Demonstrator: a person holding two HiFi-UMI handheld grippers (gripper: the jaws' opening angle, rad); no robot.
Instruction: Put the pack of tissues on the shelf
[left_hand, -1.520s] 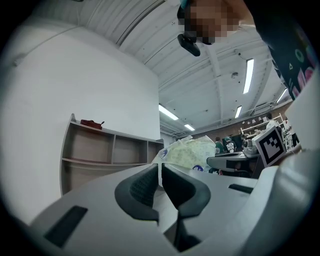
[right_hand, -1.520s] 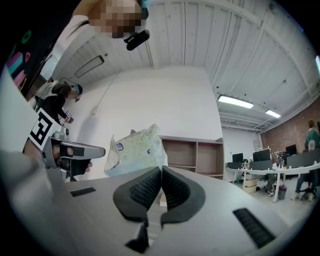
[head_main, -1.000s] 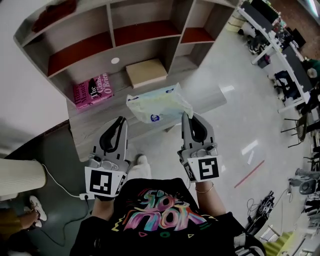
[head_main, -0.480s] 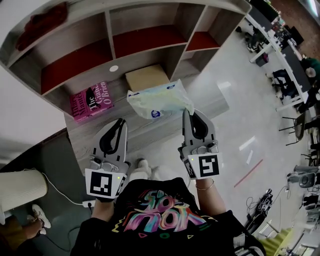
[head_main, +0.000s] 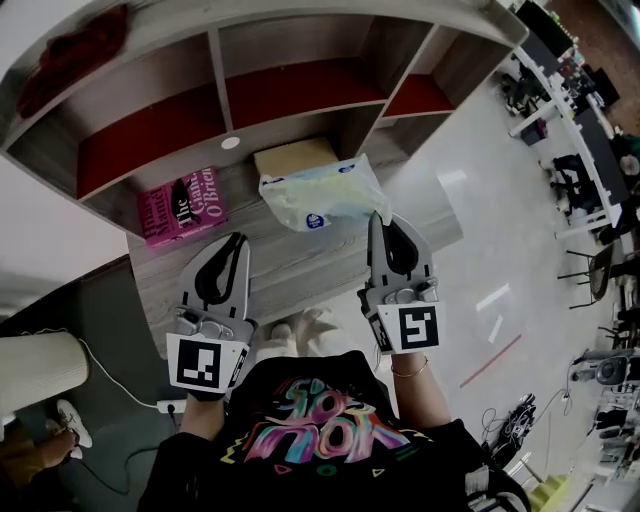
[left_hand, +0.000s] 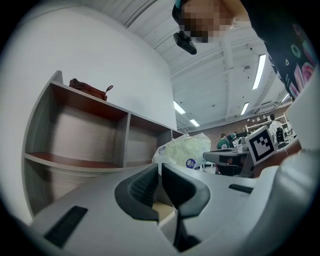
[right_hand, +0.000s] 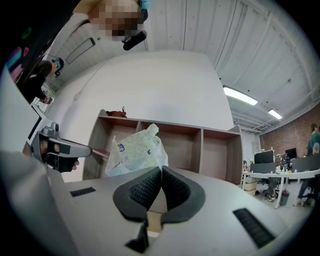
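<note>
The pack of tissues (head_main: 322, 195), a pale green-white soft plastic pack with a blue round label, hangs in the air in front of the wooden shelf unit (head_main: 215, 60). My right gripper (head_main: 376, 216) is shut on the pack's right edge and holds it over the shelf's lowest board. From the right gripper view the pack (right_hand: 136, 148) rises just past the closed pads (right_hand: 150, 186). My left gripper (head_main: 239, 240) is shut and empty, left of and below the pack. The left gripper view shows the pack (left_hand: 185, 150) to its right.
A pink book (head_main: 181, 204) lies on the lowest board at the left, and a tan cardboard box (head_main: 291, 155) sits behind the pack. A dark red bag (head_main: 68, 52) lies on the shelf's top. Desks and chairs (head_main: 580, 120) stand at the far right.
The shelf has come nearer and fills more of the view. The pack, still in the right gripper, has moved forward over the lowest board. Both grippers stay shut.
</note>
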